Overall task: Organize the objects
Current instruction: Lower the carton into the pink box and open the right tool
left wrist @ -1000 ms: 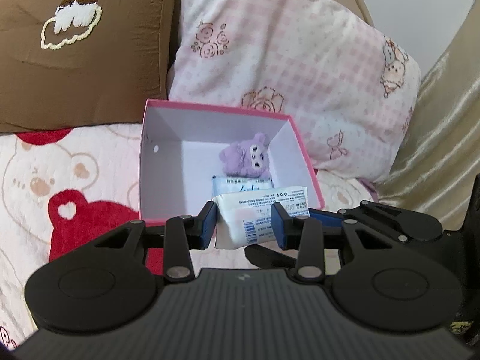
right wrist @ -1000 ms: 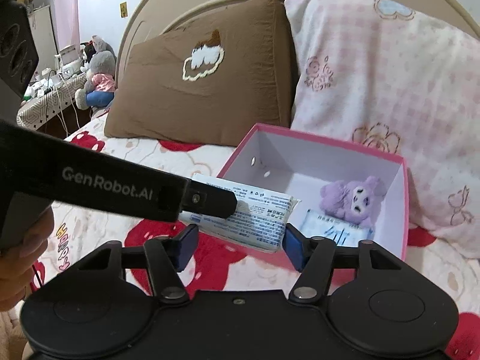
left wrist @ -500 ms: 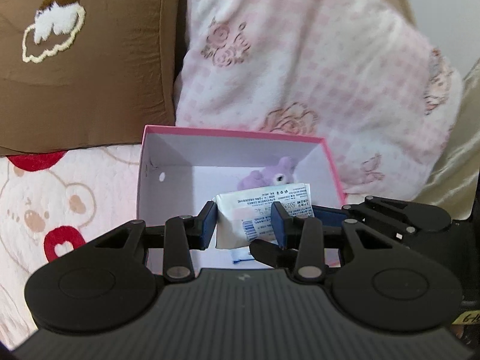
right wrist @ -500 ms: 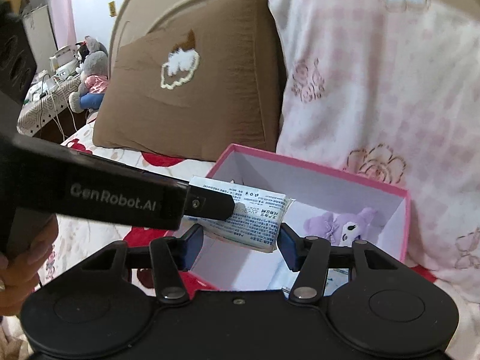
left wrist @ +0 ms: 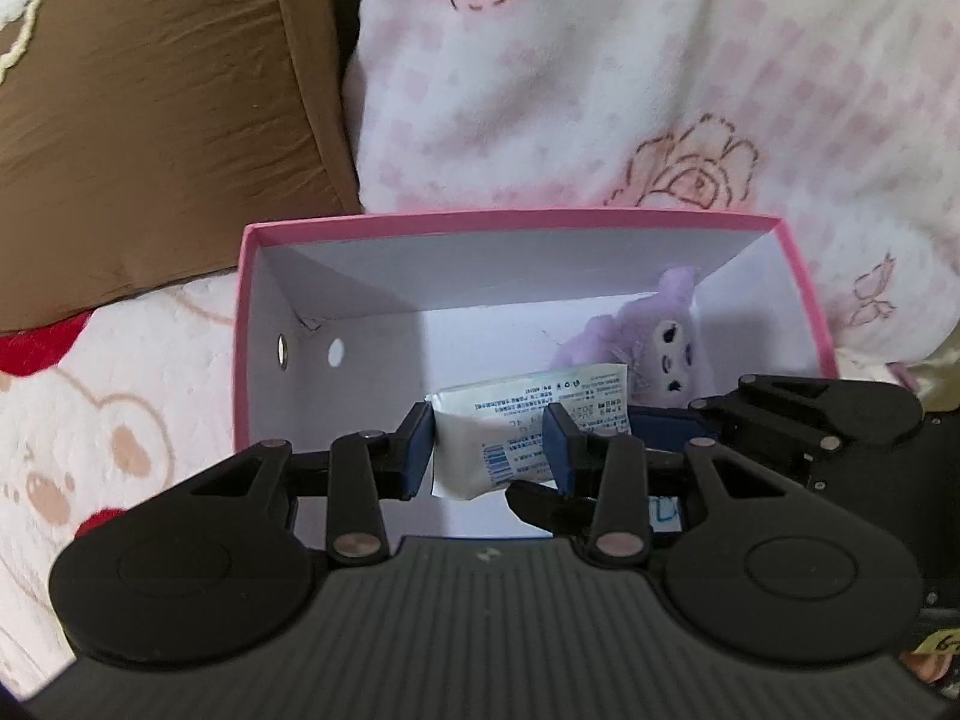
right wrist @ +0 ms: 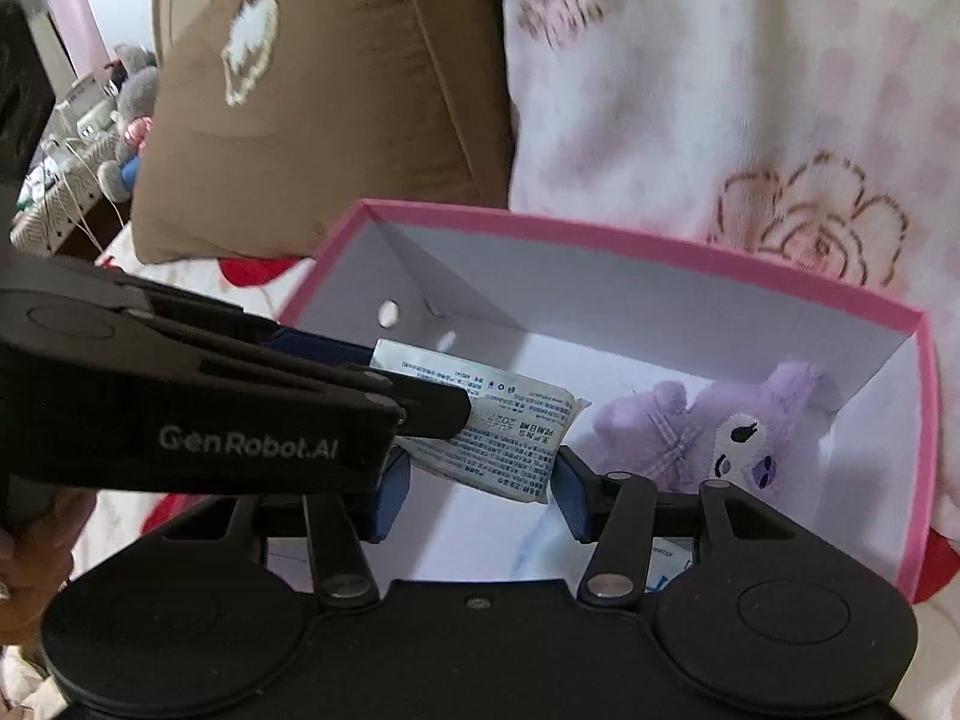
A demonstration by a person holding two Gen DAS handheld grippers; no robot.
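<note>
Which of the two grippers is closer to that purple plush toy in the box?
Right gripper: the plush toy lies just beyond its fingers. The left gripper sits further away, beside it.

Home bedroom; bed with brown pillow (right wrist: 336,102); pink floral pillow (left wrist: 660,78); bear-print bedspread (left wrist: 108,420); plush toys.

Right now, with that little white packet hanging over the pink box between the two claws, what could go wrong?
1. The left gripper pinches the white packet while the right gripper is closing around its other end; if they pull apart, the soft wrapper might tear or slip.
2. Released here, the packet could land on the purple plush toy instead of lying flat.
3. The grippers sit low over the pink box; its rim could get knocked.
</note>
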